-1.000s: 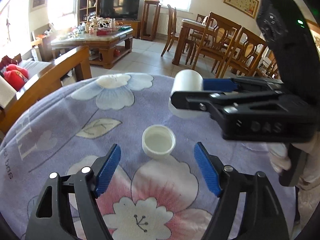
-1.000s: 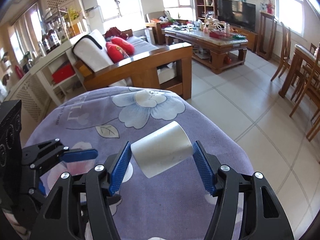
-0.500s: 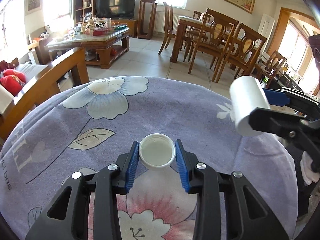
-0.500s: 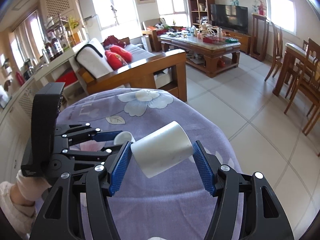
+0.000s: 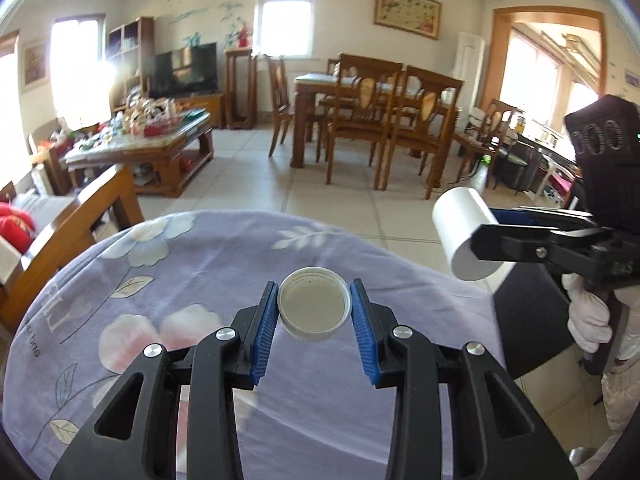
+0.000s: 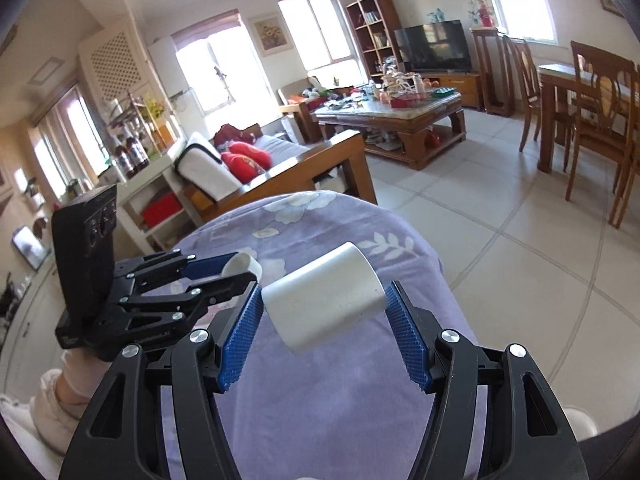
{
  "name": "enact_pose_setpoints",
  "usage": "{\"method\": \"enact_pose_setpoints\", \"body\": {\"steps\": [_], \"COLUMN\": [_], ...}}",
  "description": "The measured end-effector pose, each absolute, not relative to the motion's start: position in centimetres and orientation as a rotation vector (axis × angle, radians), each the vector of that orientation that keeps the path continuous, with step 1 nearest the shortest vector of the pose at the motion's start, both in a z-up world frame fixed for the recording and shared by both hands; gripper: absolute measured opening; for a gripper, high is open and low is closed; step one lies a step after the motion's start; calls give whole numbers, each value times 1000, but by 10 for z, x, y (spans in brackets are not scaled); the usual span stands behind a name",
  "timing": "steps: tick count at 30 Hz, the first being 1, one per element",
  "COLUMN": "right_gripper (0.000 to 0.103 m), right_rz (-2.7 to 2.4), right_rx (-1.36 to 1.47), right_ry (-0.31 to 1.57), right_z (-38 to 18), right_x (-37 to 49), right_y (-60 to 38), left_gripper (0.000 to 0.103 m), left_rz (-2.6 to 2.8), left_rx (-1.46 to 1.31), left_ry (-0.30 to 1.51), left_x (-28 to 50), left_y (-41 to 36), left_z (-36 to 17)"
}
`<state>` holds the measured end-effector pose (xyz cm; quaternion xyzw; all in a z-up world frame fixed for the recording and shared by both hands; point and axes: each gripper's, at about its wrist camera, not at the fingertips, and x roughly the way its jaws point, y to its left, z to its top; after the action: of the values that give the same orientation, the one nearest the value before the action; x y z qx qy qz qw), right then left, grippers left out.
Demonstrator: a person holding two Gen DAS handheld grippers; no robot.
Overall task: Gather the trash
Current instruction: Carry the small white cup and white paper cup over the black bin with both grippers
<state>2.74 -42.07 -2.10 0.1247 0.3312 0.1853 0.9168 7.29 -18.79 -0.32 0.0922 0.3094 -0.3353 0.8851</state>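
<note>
My left gripper (image 5: 315, 313) is shut on a white jar lid (image 5: 314, 309), open side up, and holds it above the purple floral tablecloth (image 5: 168, 292). My right gripper (image 6: 325, 313) is shut on a white plastic bottle (image 6: 325, 308) lying crosswise between its blue pads. In the left wrist view the bottle (image 5: 464, 238) and the right gripper (image 5: 520, 226) hang off the table's right edge, over the floor. In the right wrist view the left gripper (image 6: 236, 270) with the lid (image 6: 241, 265) is to the left, over the table.
The cloth-covered table (image 6: 328, 412) drops off to the tiled floor (image 6: 520, 248) on its far and right sides. A dark bin-like shape (image 5: 528, 320) stands below the bottle at the table's right. A wooden sofa (image 6: 280, 176), coffee table (image 5: 156, 148) and dining chairs (image 5: 372, 120) stand beyond.
My left gripper closed on the lid and lifted it off the cloth. My right gripper carried the bottle rightward, past the table's edge.
</note>
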Motion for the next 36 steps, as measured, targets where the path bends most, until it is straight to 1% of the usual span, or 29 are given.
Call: {"method": "enact_pose_setpoints", "body": {"steps": [8, 12, 21, 28, 36], "right_gripper": [63, 63, 63, 63, 63], "right_rz": [256, 182, 15, -115, -196], "right_rx": [343, 376, 472, 541, 606], "right_ry": [617, 595, 561, 561, 576], "right_z": [-13, -16, -40, -71, -106], "right_x": [-82, -132, -229, -282, -312], "right_y": [-500, -540, -628, -684, -723], "left_gripper": [36, 36, 36, 36, 36], "left_rz": [-853, -934, -1123, -1255, -1320], "left_rx": [244, 255, 254, 248, 284], "left_ry": [543, 535, 565, 604, 675], "left_x": [-2, -23, -63, -87, -96], "left_y": [-258, -293, -374, -427, -481], "left_z": [14, 10, -9, -28, -58]}}
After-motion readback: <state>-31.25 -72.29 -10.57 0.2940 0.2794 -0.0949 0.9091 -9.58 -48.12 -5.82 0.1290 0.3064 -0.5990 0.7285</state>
